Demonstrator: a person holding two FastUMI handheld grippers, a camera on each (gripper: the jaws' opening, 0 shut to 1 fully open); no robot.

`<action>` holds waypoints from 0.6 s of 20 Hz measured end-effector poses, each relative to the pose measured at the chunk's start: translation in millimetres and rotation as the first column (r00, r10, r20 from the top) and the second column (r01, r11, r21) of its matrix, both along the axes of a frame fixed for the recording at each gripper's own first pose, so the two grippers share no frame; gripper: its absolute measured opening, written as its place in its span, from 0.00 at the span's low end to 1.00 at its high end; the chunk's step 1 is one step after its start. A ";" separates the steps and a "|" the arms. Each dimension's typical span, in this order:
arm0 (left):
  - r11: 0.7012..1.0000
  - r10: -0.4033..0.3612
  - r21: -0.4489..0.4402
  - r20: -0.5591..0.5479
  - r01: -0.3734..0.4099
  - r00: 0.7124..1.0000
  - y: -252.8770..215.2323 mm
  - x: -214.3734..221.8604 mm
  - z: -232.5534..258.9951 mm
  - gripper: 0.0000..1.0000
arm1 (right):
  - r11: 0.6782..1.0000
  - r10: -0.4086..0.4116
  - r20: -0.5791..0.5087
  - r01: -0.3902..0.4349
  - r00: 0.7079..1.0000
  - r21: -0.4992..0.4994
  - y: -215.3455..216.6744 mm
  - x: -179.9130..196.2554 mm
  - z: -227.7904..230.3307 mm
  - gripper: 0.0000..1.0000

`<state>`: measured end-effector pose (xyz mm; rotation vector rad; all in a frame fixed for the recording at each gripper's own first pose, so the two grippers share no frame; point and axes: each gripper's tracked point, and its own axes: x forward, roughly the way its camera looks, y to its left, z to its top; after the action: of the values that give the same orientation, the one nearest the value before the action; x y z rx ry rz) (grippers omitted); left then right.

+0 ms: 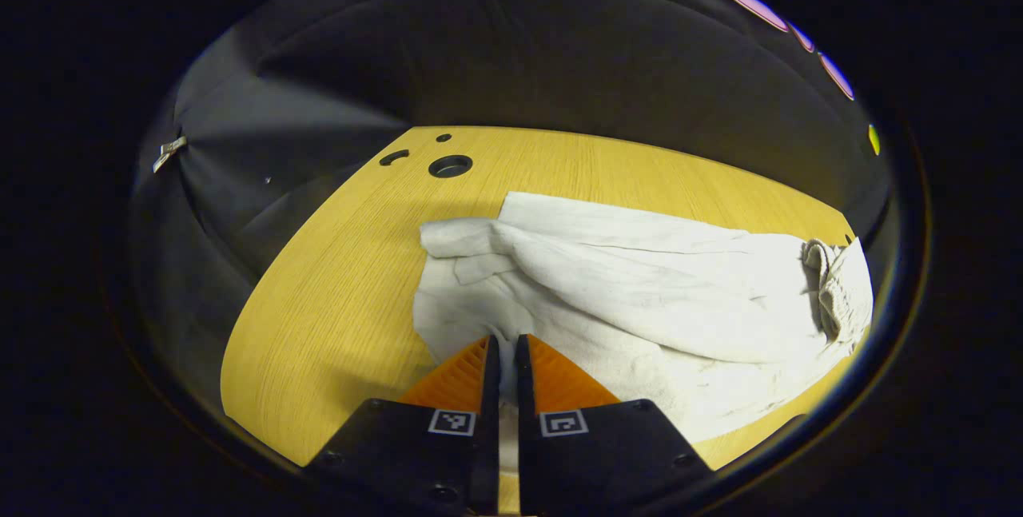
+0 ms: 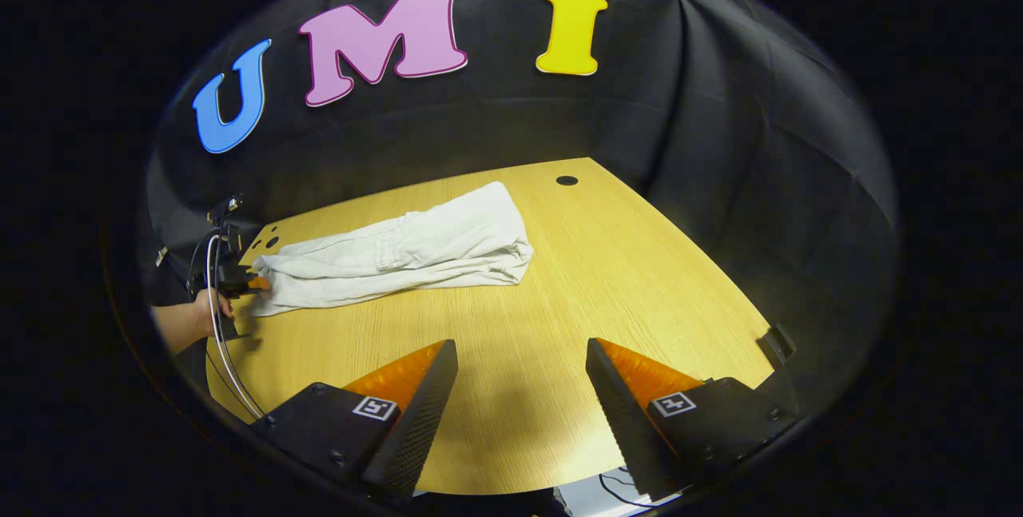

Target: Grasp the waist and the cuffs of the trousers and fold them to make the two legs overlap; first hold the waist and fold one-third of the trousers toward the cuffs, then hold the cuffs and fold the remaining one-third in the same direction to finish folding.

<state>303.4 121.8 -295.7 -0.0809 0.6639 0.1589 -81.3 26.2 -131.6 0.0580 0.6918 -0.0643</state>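
Note:
White trousers (image 1: 639,285) lie crumpled lengthwise on the wooden table (image 1: 344,285), with the gathered waistband (image 1: 827,285) at the far right. My left gripper (image 1: 507,341) is shut on the cloth at the cuff end, and a strip of white fabric shows between its fingers. In the right gripper view the trousers (image 2: 400,253) stretch across the table's far left. There the left gripper (image 2: 254,284), held by a hand (image 2: 192,317), pinches their left end. My right gripper (image 2: 519,357) hovers open above bare table (image 2: 607,277), well short of the trousers' rounded right end (image 2: 511,249).
Round cable holes (image 1: 450,166) pierce the table's far corner beyond the cuffs, and another hole (image 2: 567,180) sits near the back edge. Black cloth walls enclose the table. A cable (image 2: 220,341) hangs from the left gripper. Bare wood lies between my right gripper and the trousers.

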 end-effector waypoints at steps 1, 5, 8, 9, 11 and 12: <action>1.000 -0.003 -0.015 0.016 0.003 1.000 -1.1 -1.8 1.1 0.13 | 1.000 -0.004 0.004 0.004 1.000 -0.008 -2.5 0.0 1.1 0.99; 0.990 0.019 -0.139 0.048 -0.012 0.999 -9.3 -4.6 4.7 0.06 | 0.999 -0.028 0.012 0.028 1.000 -0.023 -14.1 -8.3 3.8 0.99; 0.962 0.062 -0.272 0.076 -0.039 0.995 -18.7 -6.6 10.4 0.05 | 0.998 -0.047 0.008 0.047 0.999 -0.039 -20.1 -17.4 3.5 0.99; 0.944 0.095 -0.326 0.098 -0.059 0.991 -17.8 -6.3 16.5 0.06 | 0.998 -0.047 0.014 0.047 0.999 -0.041 -19.6 -18.5 5.5 0.99; 0.887 0.149 -0.457 0.140 -0.070 0.979 -22.6 -7.4 32.0 0.05 | 0.998 -0.048 0.029 0.050 0.998 -0.046 -21.2 -21.6 11.0 0.99; 0.859 0.174 -0.506 0.147 -0.077 0.974 -22.6 -9.2 40.2 0.05 | 0.998 -0.051 0.037 0.053 0.998 -0.046 -21.3 -22.2 13.6 0.99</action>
<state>294.2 99.2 -255.5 -0.6353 0.4955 0.1003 -103.6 4.9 -118.1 0.0317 0.6528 -0.1292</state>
